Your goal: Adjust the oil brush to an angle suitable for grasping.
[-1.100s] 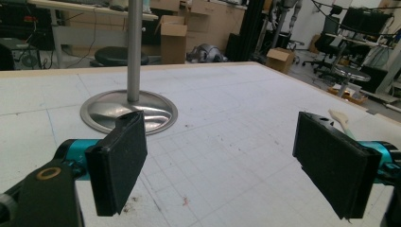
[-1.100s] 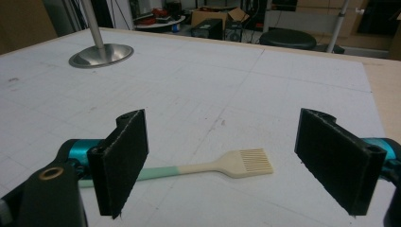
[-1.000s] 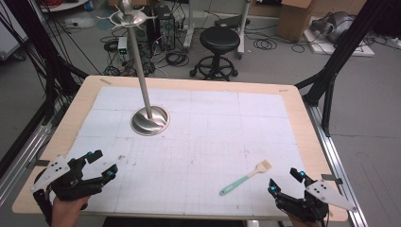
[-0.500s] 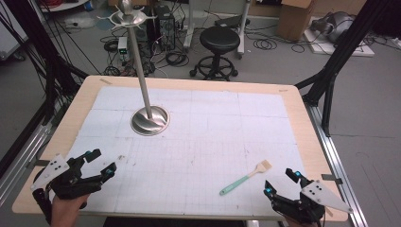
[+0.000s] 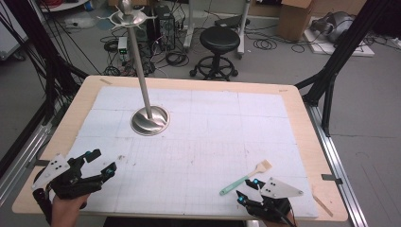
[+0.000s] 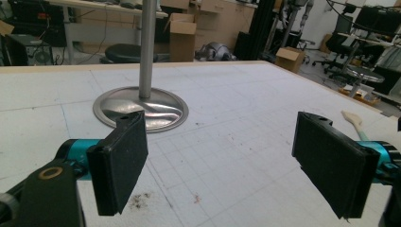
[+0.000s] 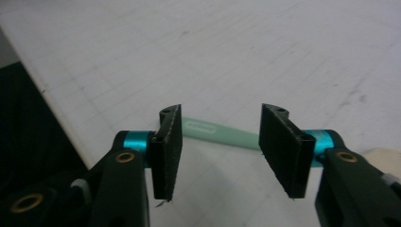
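Observation:
A small brush [image 5: 245, 178] with a mint-green handle and pale bristles lies on the white mat near the front right. My right gripper [image 5: 248, 191] hovers just in front of the handle's end. Its jaws have just been closing and stand half apart. In the right gripper view the handle [image 7: 213, 131] runs crosswise on the mat behind the two pads, which do not touch it; my right gripper [image 7: 221, 113] holds nothing. My left gripper [image 5: 103, 161] rests at the front left, wide open and empty [image 6: 220, 142]. The brush [image 6: 352, 120] shows far off to its right.
A tall metal stand with a round base [image 5: 150, 120] rises from the mat's back left; the same base [image 6: 142, 106] shows ahead of the left jaws. The wooden table edge [image 5: 312, 137] borders the mat. A stool [image 5: 217, 40] and cables lie on the floor beyond.
My right gripper has moved left toward the brush handle's end and its jaws have narrowed. The left gripper and the brush have stayed put.

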The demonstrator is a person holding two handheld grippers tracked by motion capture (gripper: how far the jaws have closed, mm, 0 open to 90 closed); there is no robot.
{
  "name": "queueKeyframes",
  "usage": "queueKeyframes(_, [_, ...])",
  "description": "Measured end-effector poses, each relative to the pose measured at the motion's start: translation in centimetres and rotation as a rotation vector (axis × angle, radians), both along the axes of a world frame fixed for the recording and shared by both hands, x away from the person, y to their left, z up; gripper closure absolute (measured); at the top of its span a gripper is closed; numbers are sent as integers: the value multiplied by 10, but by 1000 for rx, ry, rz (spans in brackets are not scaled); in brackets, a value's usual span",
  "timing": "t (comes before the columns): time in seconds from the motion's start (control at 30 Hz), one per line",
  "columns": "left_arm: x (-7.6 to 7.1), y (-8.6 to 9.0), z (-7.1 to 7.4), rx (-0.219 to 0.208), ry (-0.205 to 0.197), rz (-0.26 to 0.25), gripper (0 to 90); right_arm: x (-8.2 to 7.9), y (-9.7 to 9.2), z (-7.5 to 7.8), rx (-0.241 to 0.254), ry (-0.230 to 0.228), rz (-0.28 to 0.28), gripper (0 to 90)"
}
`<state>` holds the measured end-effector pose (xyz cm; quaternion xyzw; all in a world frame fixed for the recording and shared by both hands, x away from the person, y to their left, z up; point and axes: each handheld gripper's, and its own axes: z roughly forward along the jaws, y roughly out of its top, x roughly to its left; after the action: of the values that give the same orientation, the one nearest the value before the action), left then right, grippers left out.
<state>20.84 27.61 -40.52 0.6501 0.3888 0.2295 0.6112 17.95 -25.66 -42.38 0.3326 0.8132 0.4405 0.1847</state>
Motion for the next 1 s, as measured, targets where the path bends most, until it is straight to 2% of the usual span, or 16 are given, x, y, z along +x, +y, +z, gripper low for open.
queueKeyframes(0.03, [0,0,0,0,0,0,196,0,0,0,0,0,0,517])
queueKeyframes(0.07, [0,0,0,3,0,-2,197,1,5,-4,-17,22,37,578])
queueKeyframes(0.17, [1,0,-1,8,2,-7,199,3,9,-6,-16,49,59,601])
queueKeyframes(0.2, [2,0,-1,9,8,-9,200,6,13,-9,-34,75,94,651])
queueKeyframes(0.23, [3,0,-2,9,13,-12,200,6,13,-9,-34,75,94,651])
queueKeyframes(0.27, [3,0,-2,9,18,-17,206,9,22,-12,-66,110,140,716])
queueKeyframes(0.3, [3,0,-2,9,18,-17,207,9,22,-12,-66,110,140,716])
queueKeyframes(0.33, [3,-1,-1,9,14,-16,208,11,28,-14,-91,118,173,764])
queueKeyframes(0.4, [2,-1,-1,7,13,-17,208,11,30,-14,-97,125,178,773])
queueKeyframes(0.43, [2,-2,-1,10,15,-18,208,14,33,-16,-116,132,178,809])
queueKeyframes(0.5, [2,-3,-1,12,15,-21,208,16,33,-17,-124,133,175,809])
queueKeyframes(0.57, [2,-3,-1,12,16,-25,210,20,32,-19,-121,153,154,808])
queueKeyframes(0.7, [3,-3,-2,10,19,-29,211,27,33,-20,-112,152,145,793])
queueKeyframes(1.0, [3,0,-3,4,24,-24,212,57,51,-19,-135,135,101,798])
